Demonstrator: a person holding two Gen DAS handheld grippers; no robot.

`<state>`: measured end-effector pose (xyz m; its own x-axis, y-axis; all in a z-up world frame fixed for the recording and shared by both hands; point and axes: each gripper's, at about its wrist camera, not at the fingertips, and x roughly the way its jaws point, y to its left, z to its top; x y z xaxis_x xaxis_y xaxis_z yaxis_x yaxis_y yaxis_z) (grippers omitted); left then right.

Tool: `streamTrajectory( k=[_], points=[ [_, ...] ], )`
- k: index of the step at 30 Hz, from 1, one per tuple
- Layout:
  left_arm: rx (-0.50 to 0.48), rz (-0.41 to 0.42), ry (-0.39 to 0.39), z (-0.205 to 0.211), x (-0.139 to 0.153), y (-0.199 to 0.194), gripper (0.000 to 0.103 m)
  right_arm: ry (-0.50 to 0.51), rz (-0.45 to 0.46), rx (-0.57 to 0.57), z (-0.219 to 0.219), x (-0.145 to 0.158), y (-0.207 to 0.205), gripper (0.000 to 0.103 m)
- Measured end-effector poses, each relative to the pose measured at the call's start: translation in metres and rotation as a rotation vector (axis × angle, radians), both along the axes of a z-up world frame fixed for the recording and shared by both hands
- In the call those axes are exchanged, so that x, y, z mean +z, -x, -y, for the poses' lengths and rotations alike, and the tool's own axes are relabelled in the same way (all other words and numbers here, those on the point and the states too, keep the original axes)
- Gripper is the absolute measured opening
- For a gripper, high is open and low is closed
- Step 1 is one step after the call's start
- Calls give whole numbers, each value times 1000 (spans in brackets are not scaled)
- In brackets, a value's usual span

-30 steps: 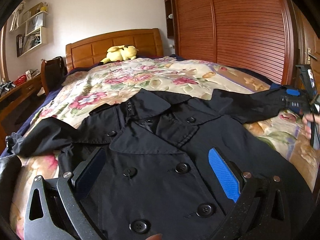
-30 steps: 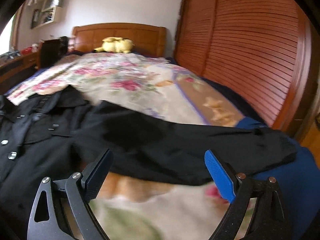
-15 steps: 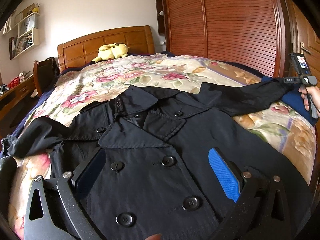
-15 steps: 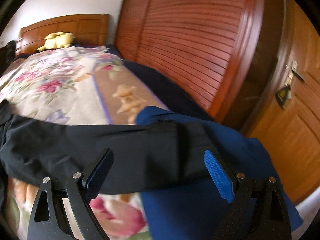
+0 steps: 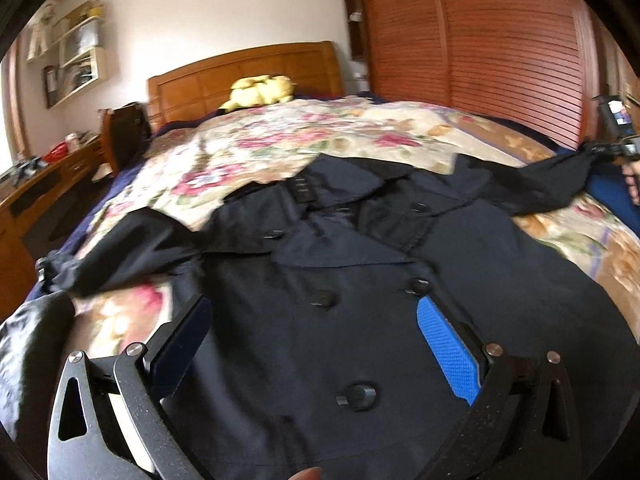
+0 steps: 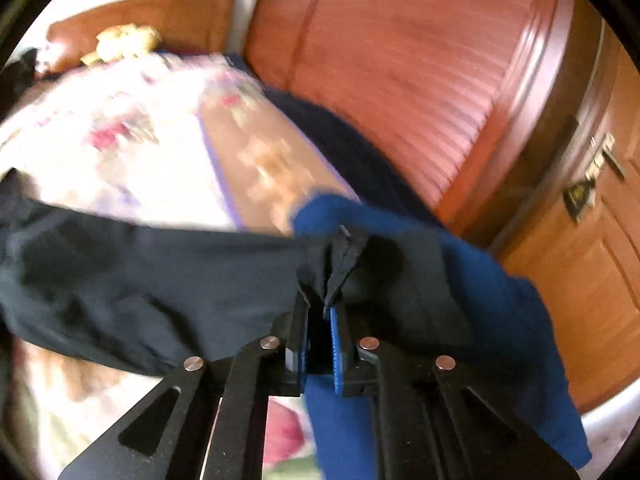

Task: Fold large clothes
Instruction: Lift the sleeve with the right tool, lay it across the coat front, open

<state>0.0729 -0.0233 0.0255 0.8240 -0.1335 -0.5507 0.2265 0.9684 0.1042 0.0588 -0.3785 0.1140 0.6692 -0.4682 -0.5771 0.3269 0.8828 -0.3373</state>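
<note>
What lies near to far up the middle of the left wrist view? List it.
Left gripper → black coat → floral bedspread → yellow plush toy → wooden headboard → white wall.

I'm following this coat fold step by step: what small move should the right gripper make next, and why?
Probably carry the sleeve cuff inward across the black coat. The right gripper is shut on that cuff, the sleeve lies stretched sideways, and the left gripper hovers open over the coat front.

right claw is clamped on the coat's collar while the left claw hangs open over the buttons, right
Not the collar. The right wrist view shows the right claw clamped on the end of the coat's sleeve. The left claw does hang open over the buttons.
</note>
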Motion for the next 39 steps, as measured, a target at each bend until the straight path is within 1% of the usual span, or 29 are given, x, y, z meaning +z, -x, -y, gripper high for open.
streamTrajectory(
  k=[2,3,6,7,9,10,11,12,15,16,20,23,24,25,26,28,29,30,31,32,33,34,35,36,37,38,39],
  points=[
    [39,13,4,-12,3,-1,103,14,40,61,-41,24,6,8],
    [42,15,12,-16,5,-1,103,26,62,105,-69,37,8,8],
    [51,26,43,-30,10,0,103,52,107,219,-135,64,16,7],
    [57,29,49,-34,11,1,103,62,120,277,-169,74,17,7],
    [64,31,60,-42,13,1,103,81,128,354,-213,83,19,7],
    [69,31,65,-45,13,-1,103,88,136,409,-248,89,21,7],
    [76,33,69,-49,13,-1,103,88,138,452,-276,93,23,7],
    [84,36,70,-52,13,-2,103,90,140,480,-292,95,24,7],
    [105,50,69,-62,15,0,103,92,154,590,-361,101,29,7],
    [108,54,70,-65,15,0,103,84,162,634,-391,104,32,7],
    [138,59,80,-81,15,0,103,25,168,753,-467,107,37,7],
    [165,67,91,-93,15,2,103,-16,142,832,-528,107,35,7],
    [172,66,95,-97,15,2,103,-23,137,846,-538,105,32,7],
    [179,67,101,-101,15,3,103,-29,127,873,-561,103,34,7],
    [186,68,106,-105,15,3,103,-34,121,888,-571,101,36,7],
    [200,69,112,-110,14,3,103,-82,102,932,-596,97,37,8],
    [206,71,114,-113,14,4,103,-103,94,941,-601,102,20,12],
    [210,71,116,-115,14,4,103,-119,89,946,-609,101,17,17],
    [212,70,119,-117,14,4,103,-121,88,948,-621,99,18,29],
    [216,70,122,-119,14,4,103,-109,88,953,-626,99,16,44],
    [220,69,124,-121,14,4,103,-86,89,955,-638,98,19,52],
    [222,70,125,-121,13,3,103,-78,89,956,-633,98,18,63],
    [222,71,127,-122,13,3,103,-64,83,962,-643,97,20,70],
    [220,72,128,-121,13,3,103,-57,81,968,-597,85,7,70],
    [217,72,128,-120,13,4,103,-44,76,975,-586,79,4,71],
    [214,73,123,-119,12,4,103,-43,73,975,-546,74,-2,71],
    [212,73,119,-118,12,4,103,-46,65,971,-515,78,-10,71]
  ],
)
